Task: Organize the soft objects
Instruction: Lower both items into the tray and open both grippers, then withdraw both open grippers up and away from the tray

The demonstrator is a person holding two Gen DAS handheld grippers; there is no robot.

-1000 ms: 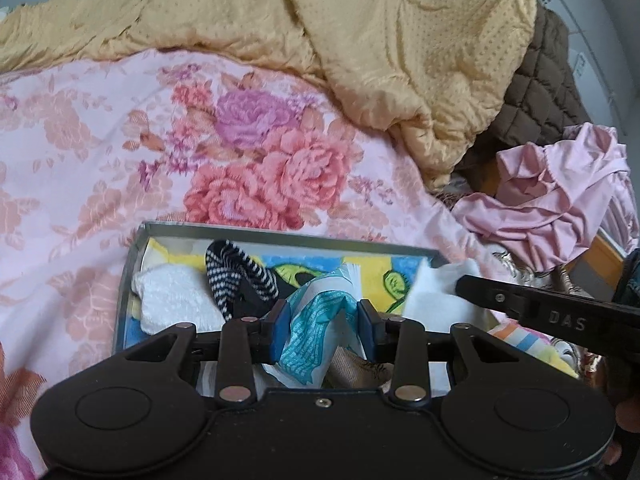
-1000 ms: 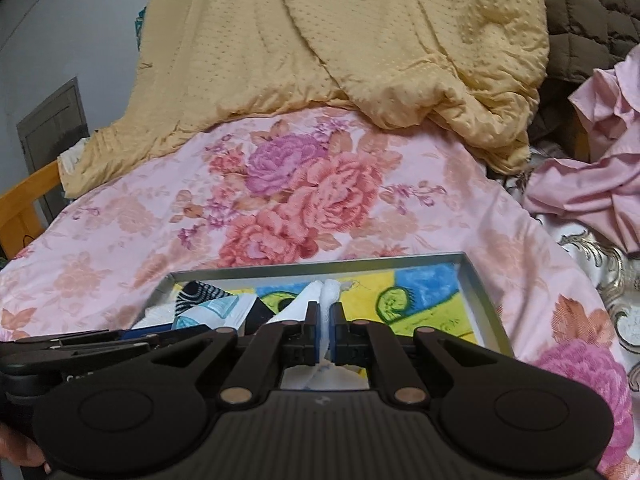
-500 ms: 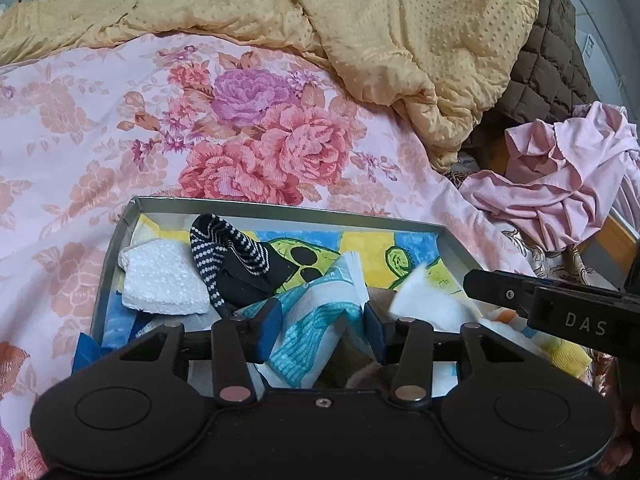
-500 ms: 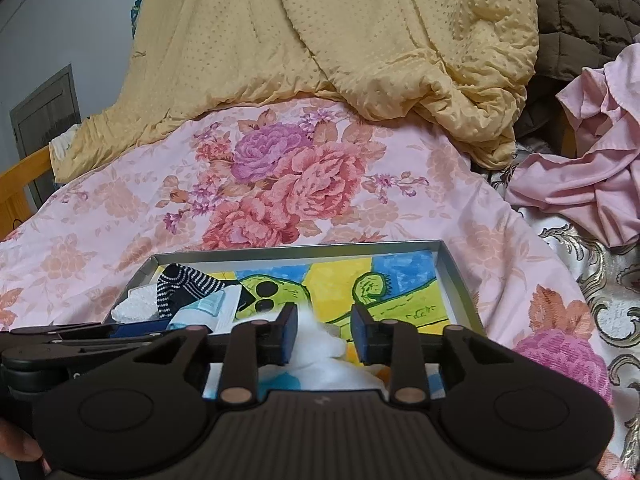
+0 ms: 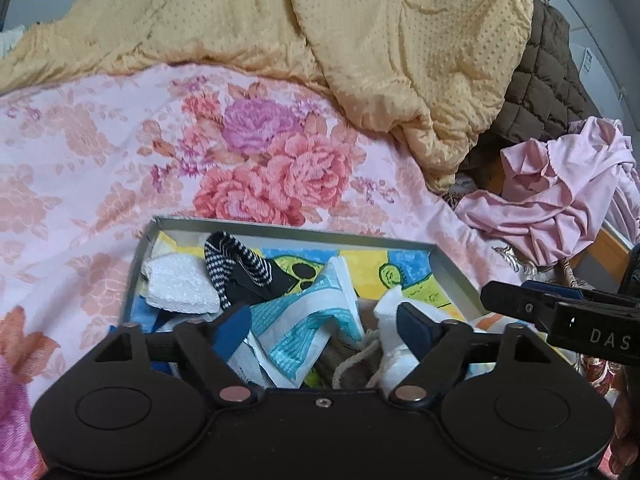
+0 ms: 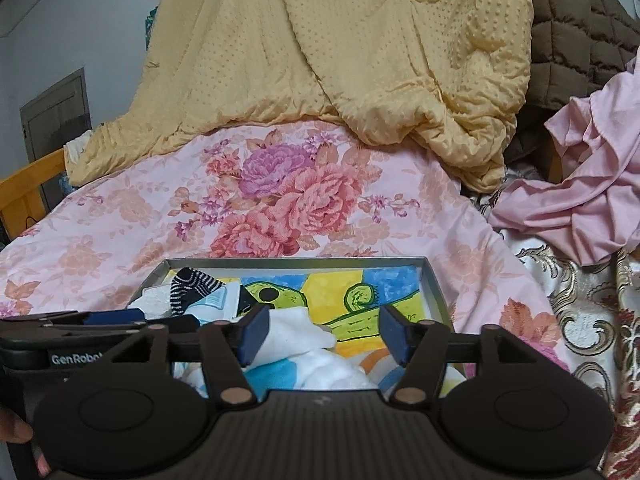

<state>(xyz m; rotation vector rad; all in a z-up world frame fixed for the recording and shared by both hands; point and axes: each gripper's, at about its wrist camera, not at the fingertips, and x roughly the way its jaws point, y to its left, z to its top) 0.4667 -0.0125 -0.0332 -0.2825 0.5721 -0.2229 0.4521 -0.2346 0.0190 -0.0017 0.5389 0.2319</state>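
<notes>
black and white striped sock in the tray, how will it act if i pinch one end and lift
The striped sock lies crumpled and folded, so it will probably hang limp. It looks thin knit, likely very light. Part of it drapes over the white foam-like pad, which may shift as it lifts.

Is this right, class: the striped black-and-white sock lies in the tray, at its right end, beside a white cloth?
Not quite. The sock does lie in the tray beside the white cloth, but at the left end, as the left wrist view shows.
</notes>
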